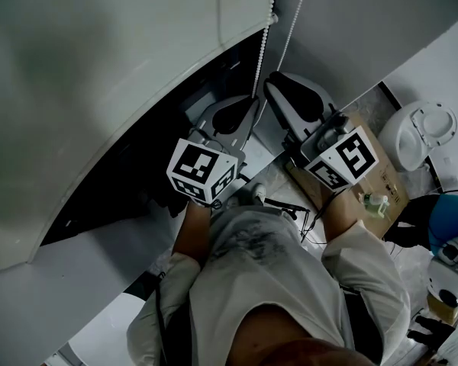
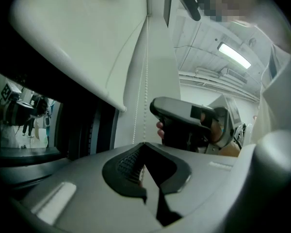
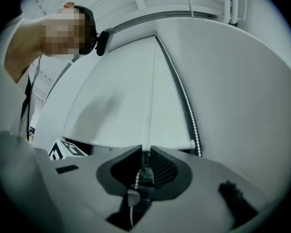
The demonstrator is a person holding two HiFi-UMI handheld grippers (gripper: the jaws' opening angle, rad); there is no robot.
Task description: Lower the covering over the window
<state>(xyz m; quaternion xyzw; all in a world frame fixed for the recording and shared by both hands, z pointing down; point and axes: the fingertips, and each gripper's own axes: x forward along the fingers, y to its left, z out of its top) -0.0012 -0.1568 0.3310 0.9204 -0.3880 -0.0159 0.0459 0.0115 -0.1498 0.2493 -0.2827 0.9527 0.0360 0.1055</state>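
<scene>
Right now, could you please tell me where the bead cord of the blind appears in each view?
Head view: bead cord at top centre, along the blind's right edge.
Left gripper view: bead cord at centre, running down into the left gripper's shut fingers.
Right gripper view: bead cord at lower centre, between the right gripper's fingers.
Shared landmark: the white blind.

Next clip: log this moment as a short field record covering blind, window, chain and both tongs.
covering: roller blind, partly lowered
window: dark strip uncovered below the blind's bottom edge
left tongs: shut on bead chain
right tongs: slightly apart, bead chain passing between, not pinched
task state: not finished
</scene>
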